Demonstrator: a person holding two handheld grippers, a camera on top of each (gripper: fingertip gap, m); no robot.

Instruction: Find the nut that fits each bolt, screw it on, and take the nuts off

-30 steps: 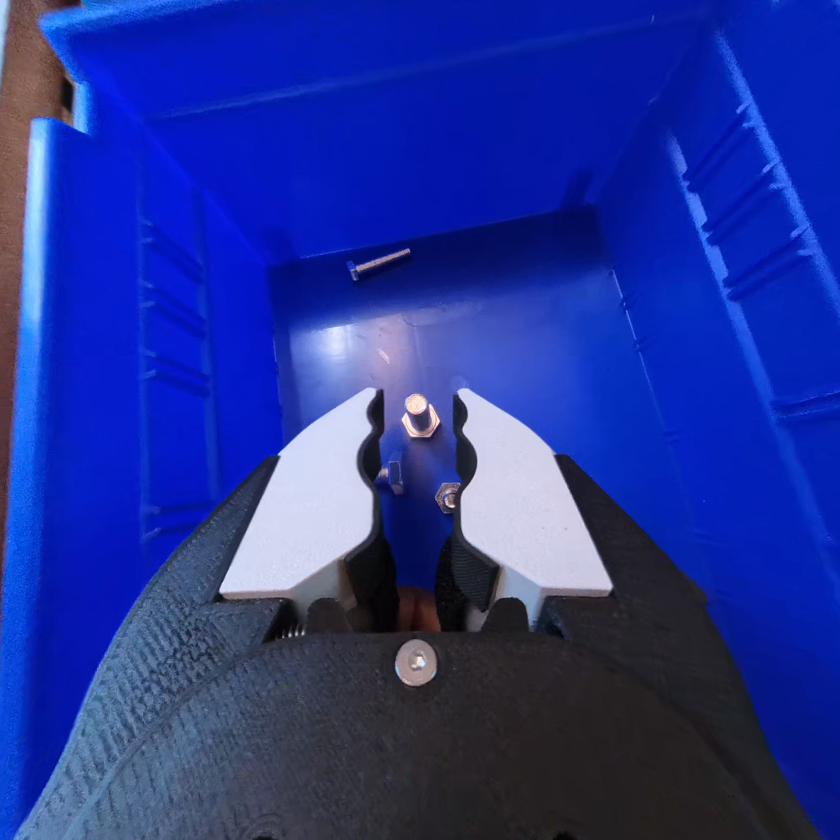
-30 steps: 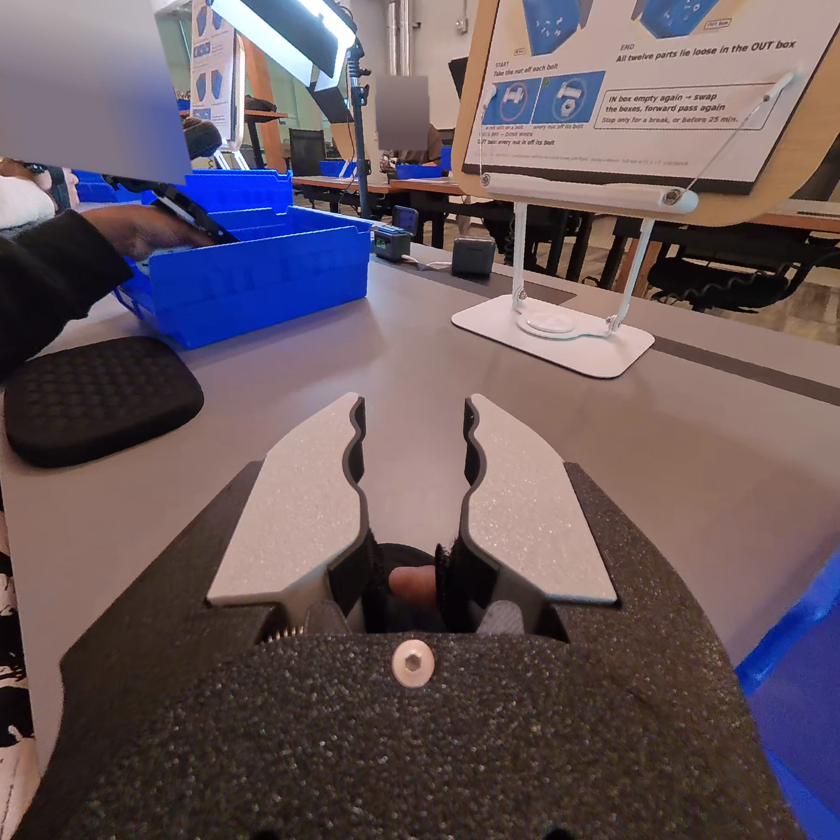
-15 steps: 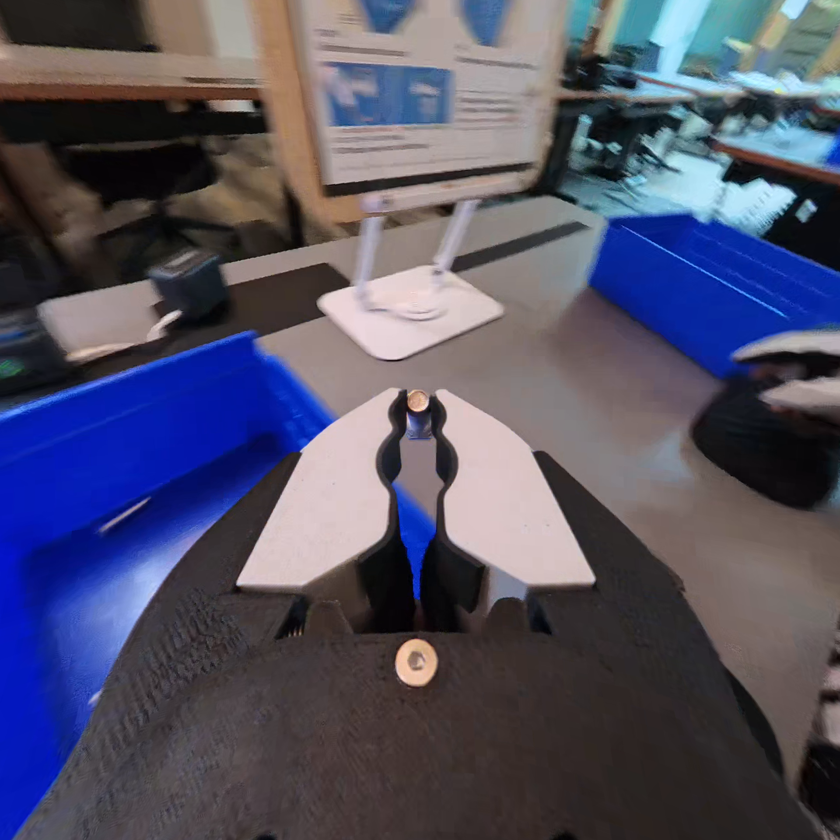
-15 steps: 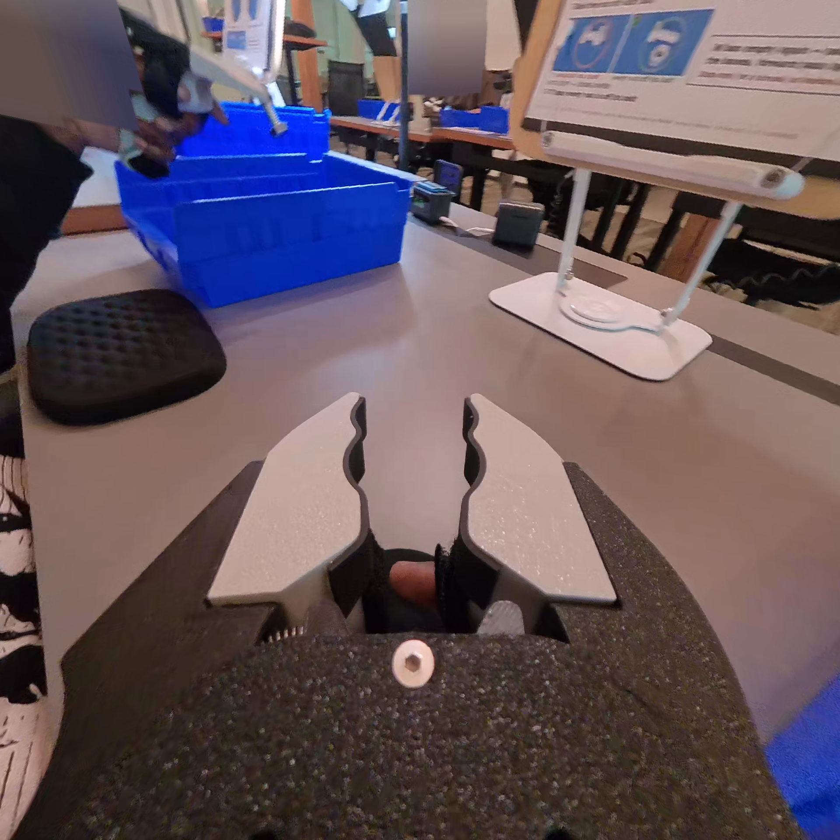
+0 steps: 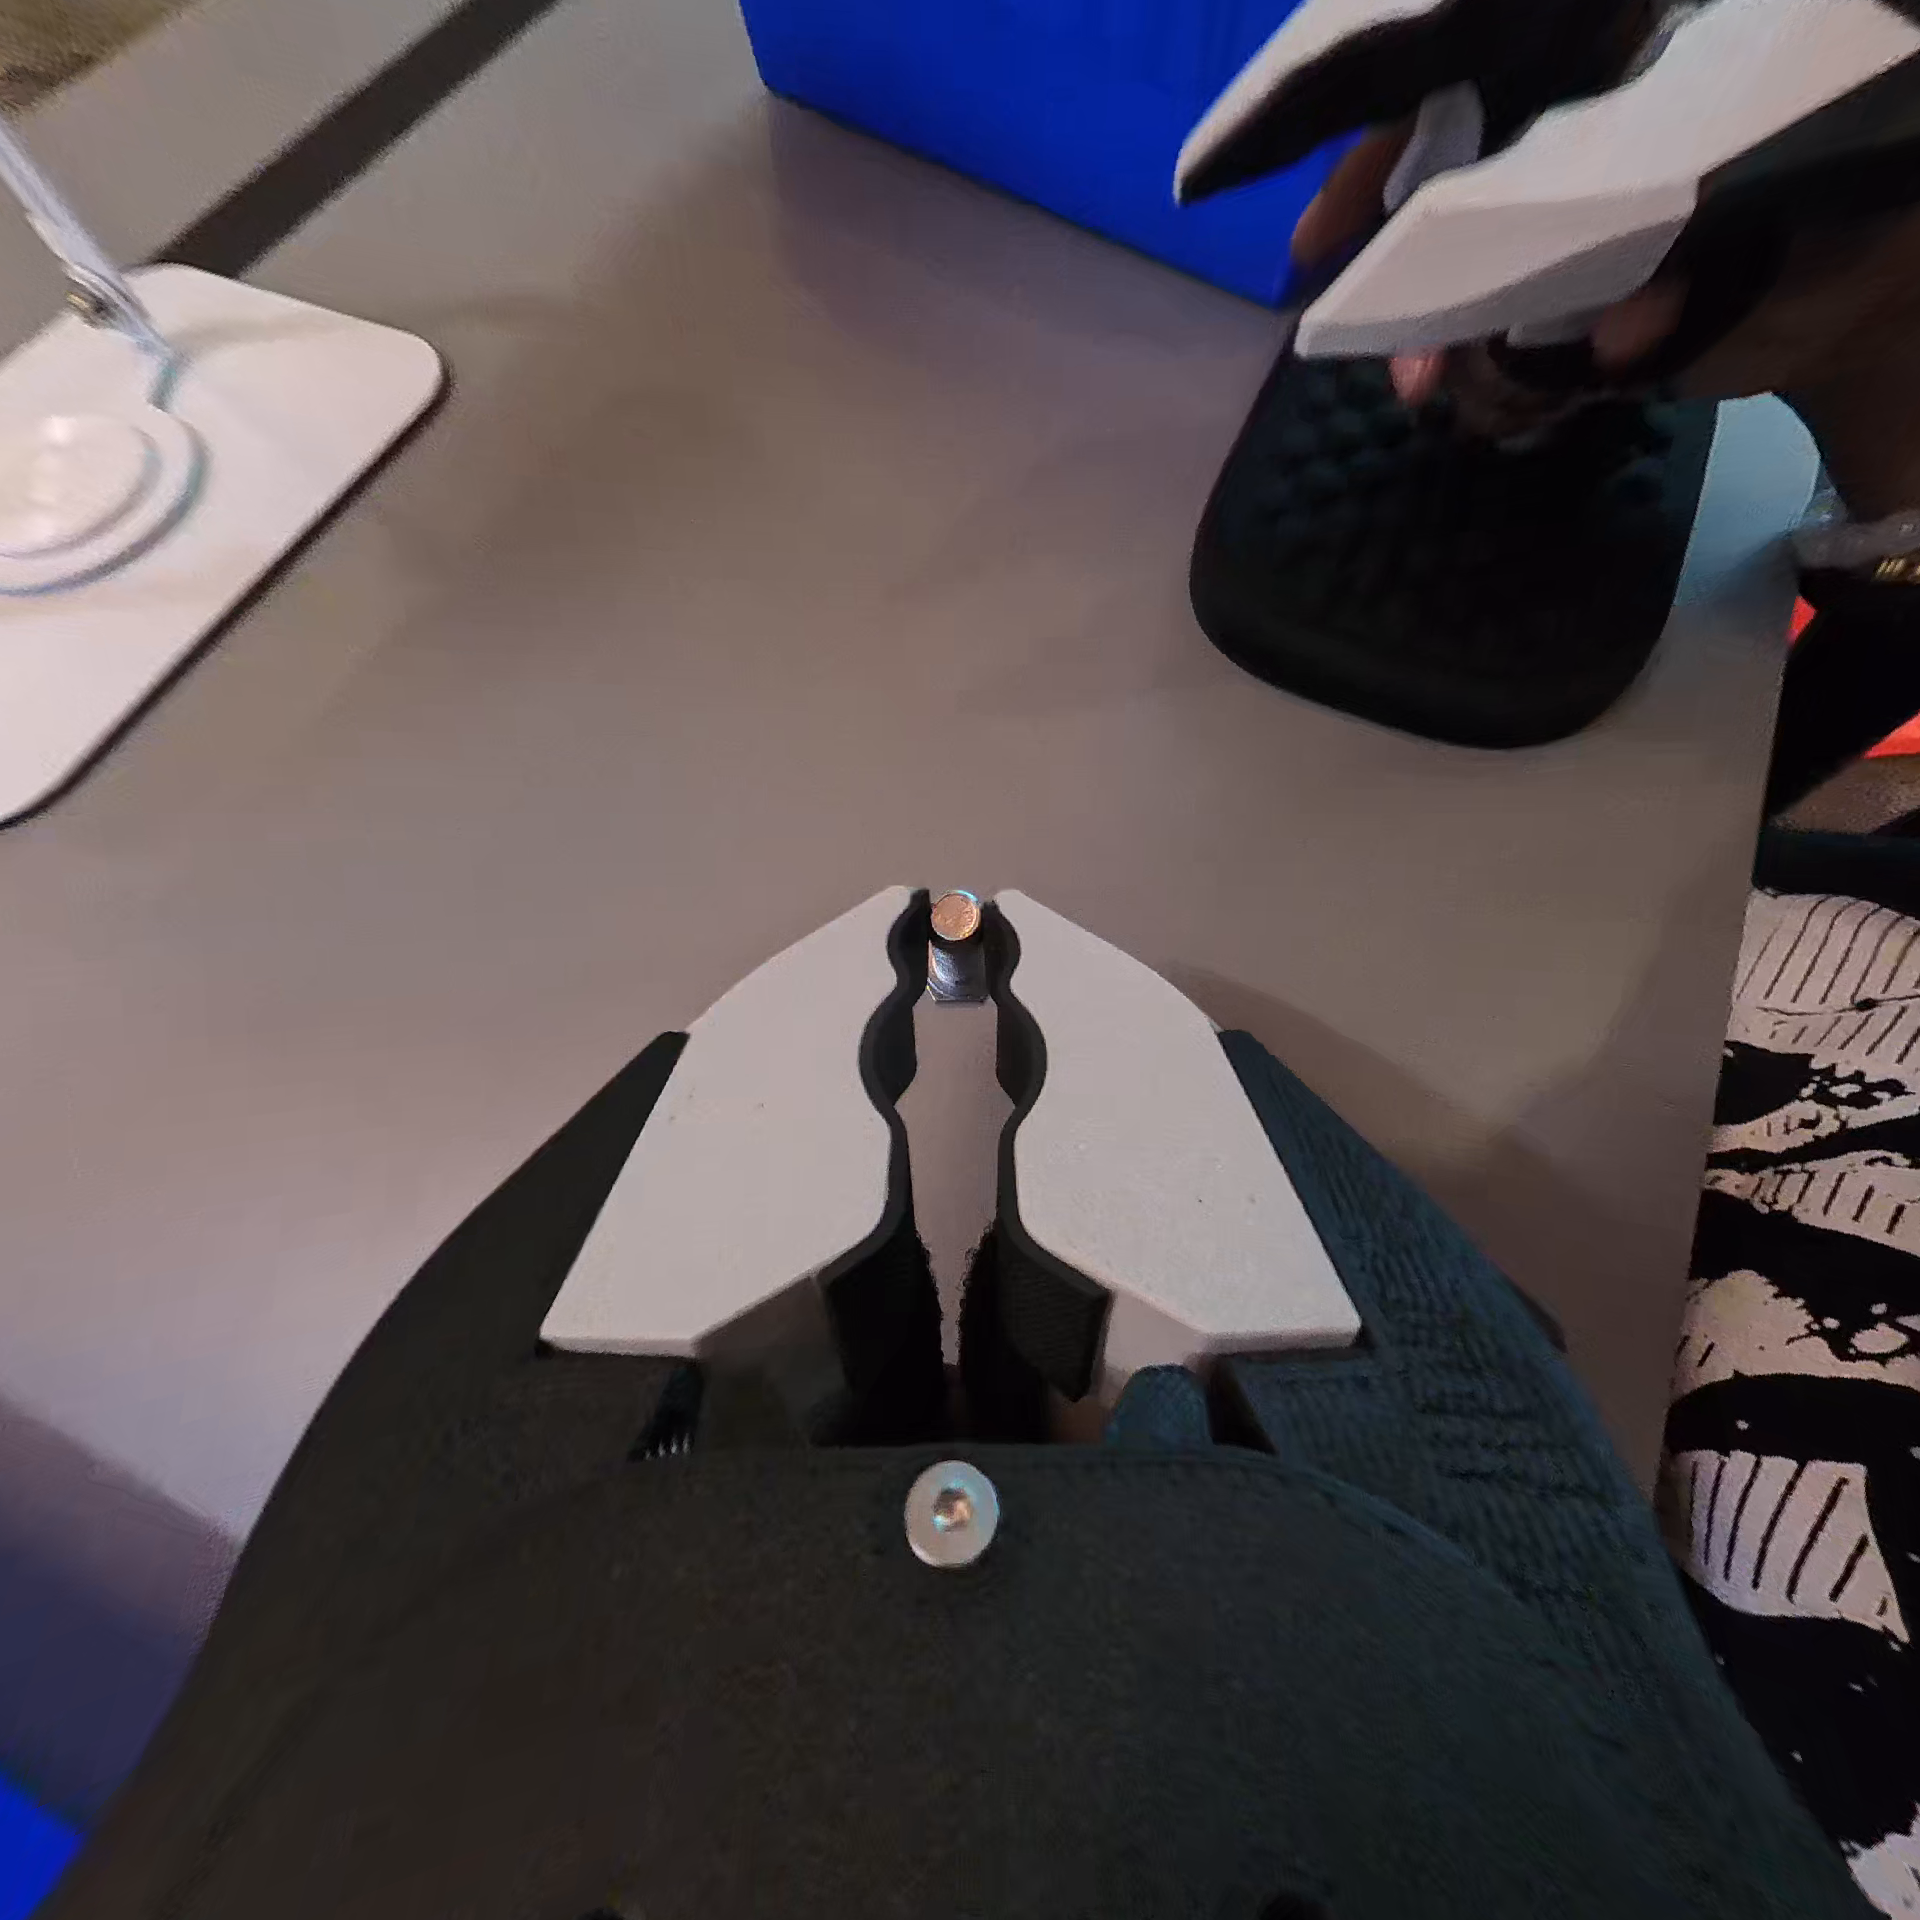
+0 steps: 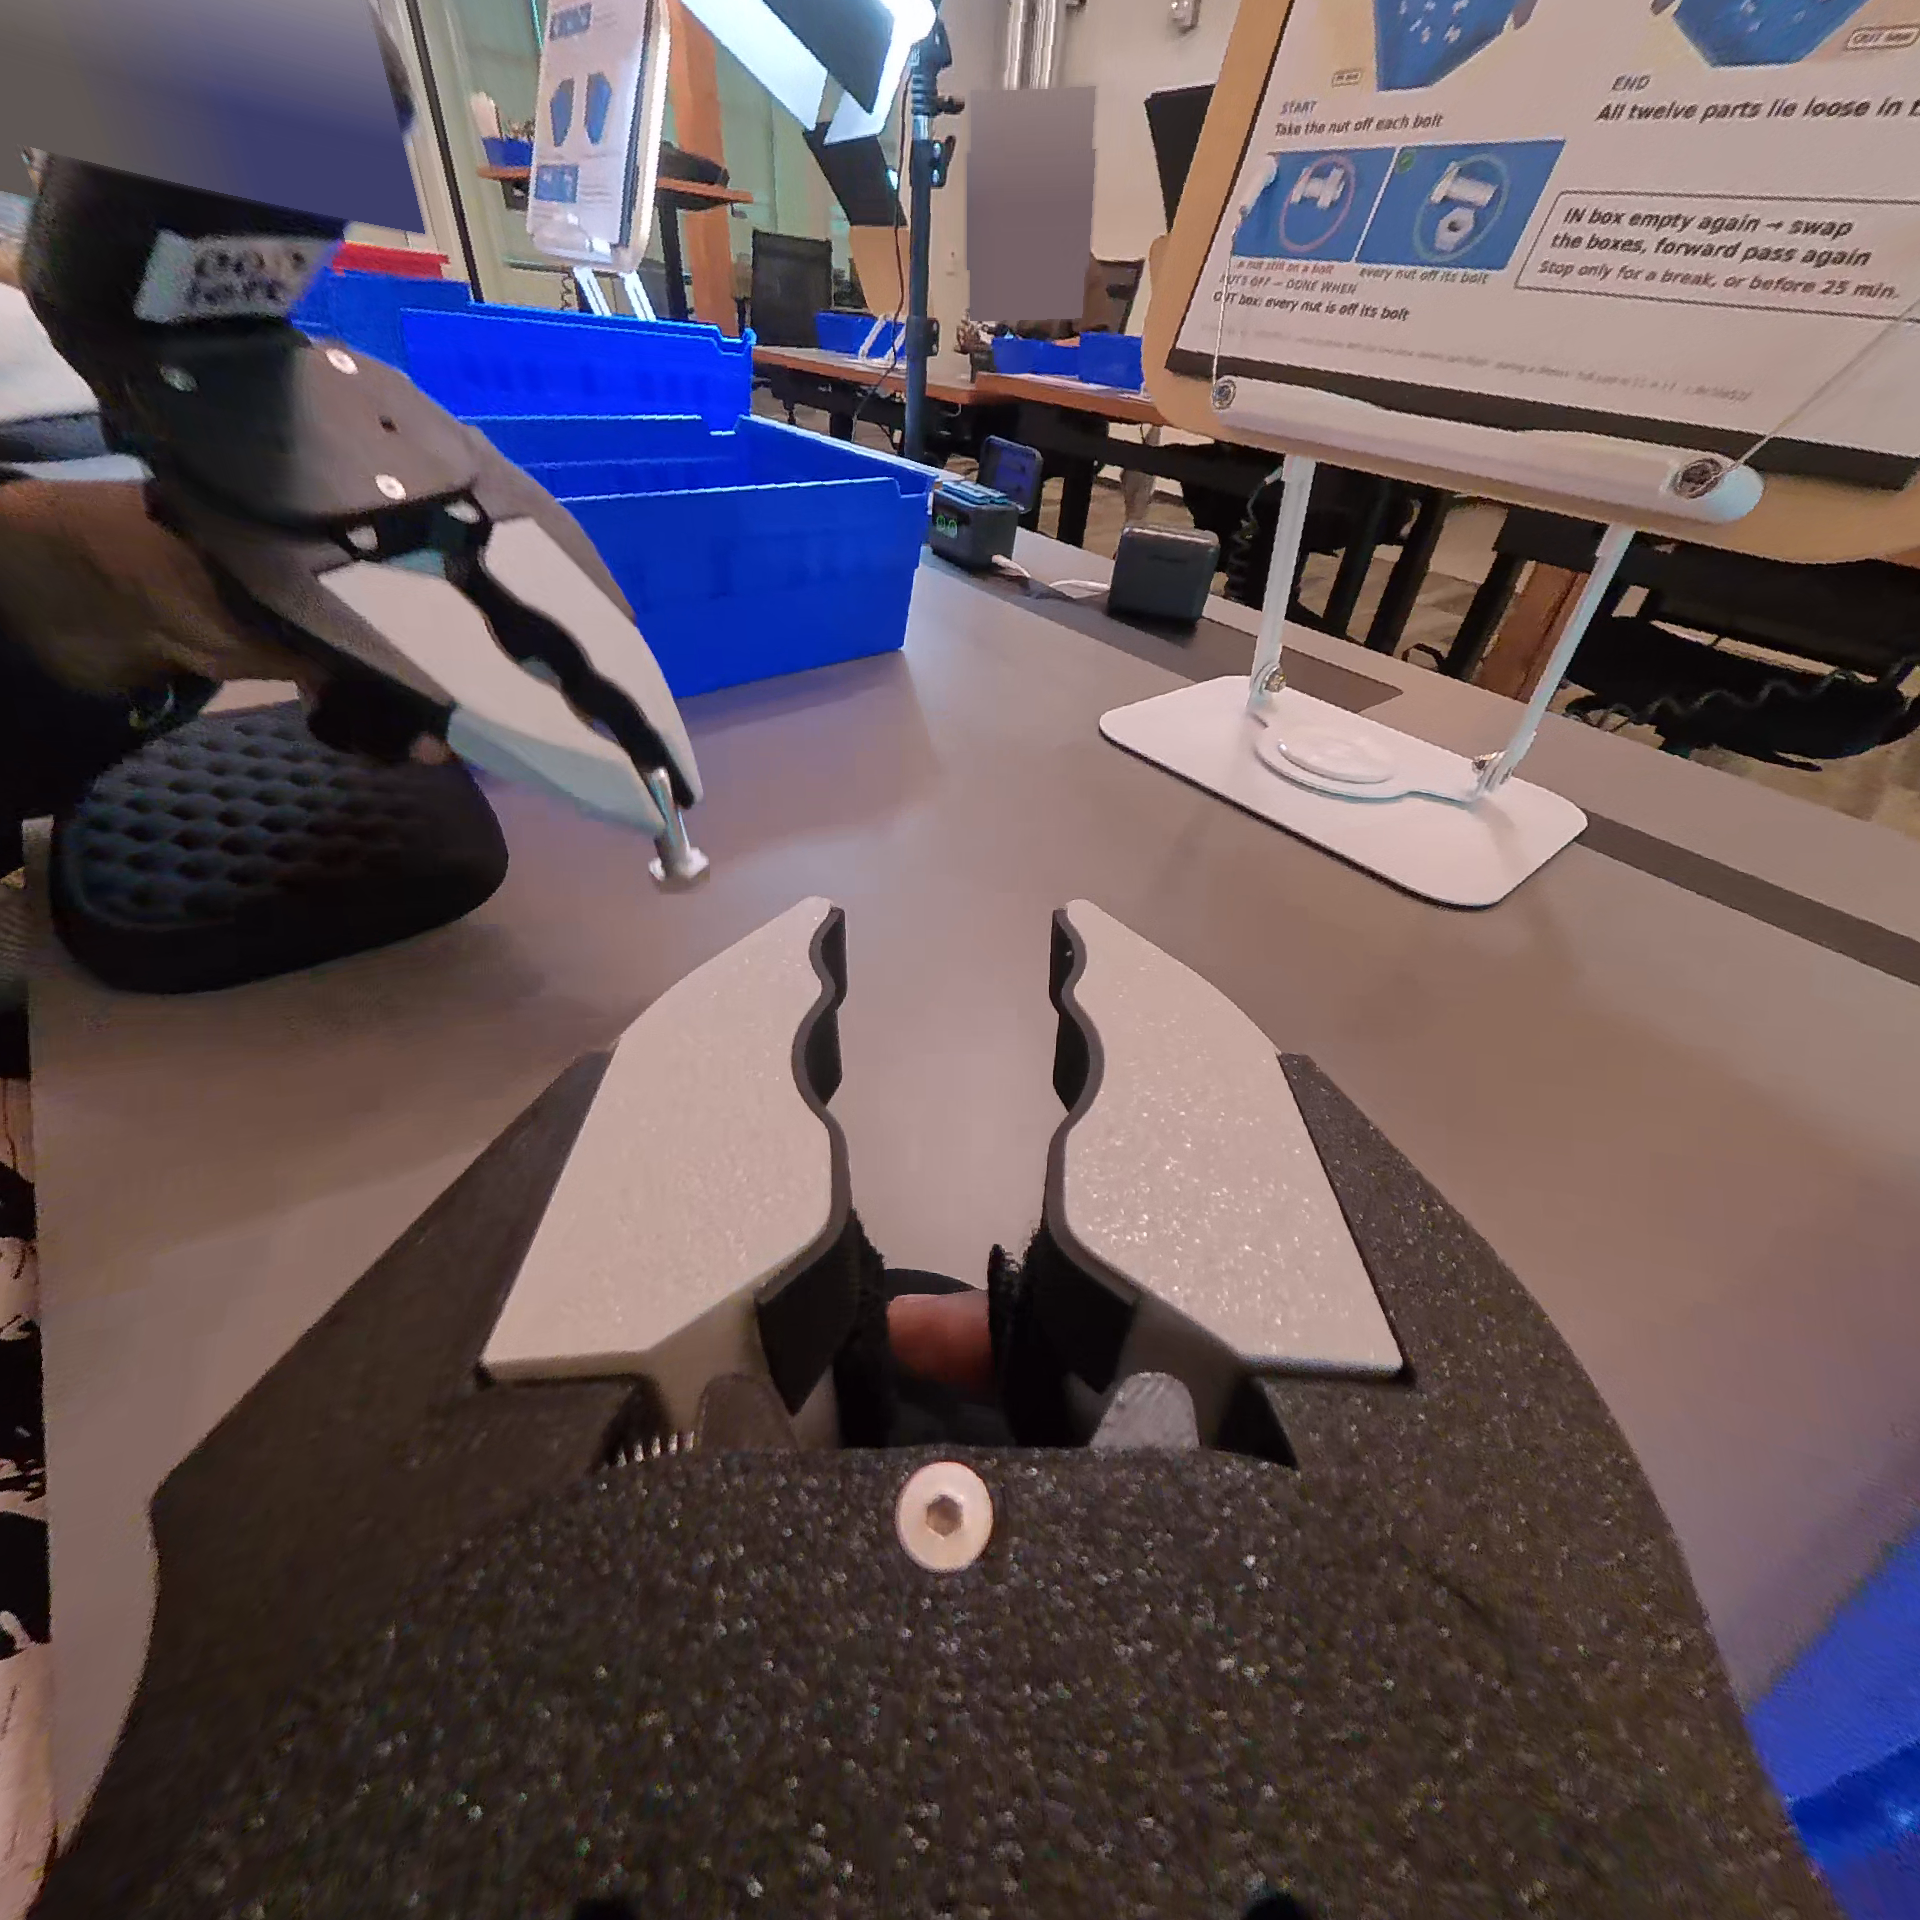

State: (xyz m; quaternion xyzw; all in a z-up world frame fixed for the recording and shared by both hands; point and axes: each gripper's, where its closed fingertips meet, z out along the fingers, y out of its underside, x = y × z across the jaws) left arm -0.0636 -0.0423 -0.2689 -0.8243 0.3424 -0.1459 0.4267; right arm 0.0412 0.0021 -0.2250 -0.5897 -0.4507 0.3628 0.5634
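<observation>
Silver steel shows at the tip of the left gripper (image 5: pixel 956 914), whose pale fingers (image 5: pixel 769 1132) are clenched on a single bolt (image 5: pixel 954 940); in the left wrist view the shank end faces the camera and the head points down toward the grey counter (image 5: pixel 727 644). From the right wrist view the same gripper (image 6: pixel 665 800) is seen slanting down from the left, the bolt (image 6: pixel 673 836) hanging head-down from its tips just above the counter surface; whether the head touches the surface cannot be told. No nut is visible on the bolt in either view. The right gripper (image 6: pixel 943 925) hovers over the counter with its fingers (image 6: pixel 707 1143) released and a clear gap between them, nothing held. In the left wrist view it appears blurred at the upper right (image 5: pixel 1455 197), above a black dimpled pad (image 5: pixel 1434 582) that lies near the counter's edge. A similar black pad (image 6: pixel 260 862) sits beneath the left gripper in the right wrist view. A blue bin (image 6: pixel 727 540) stands on the counter behind the left gripper, and another blue bin (image 5: pixel 1018 114) is at the far side in the left wrist view. A white stand (image 6: pixel 1351 790) holding an instruction board (image 6: pixel 1558 239) sits on the counter to the right.
</observation>
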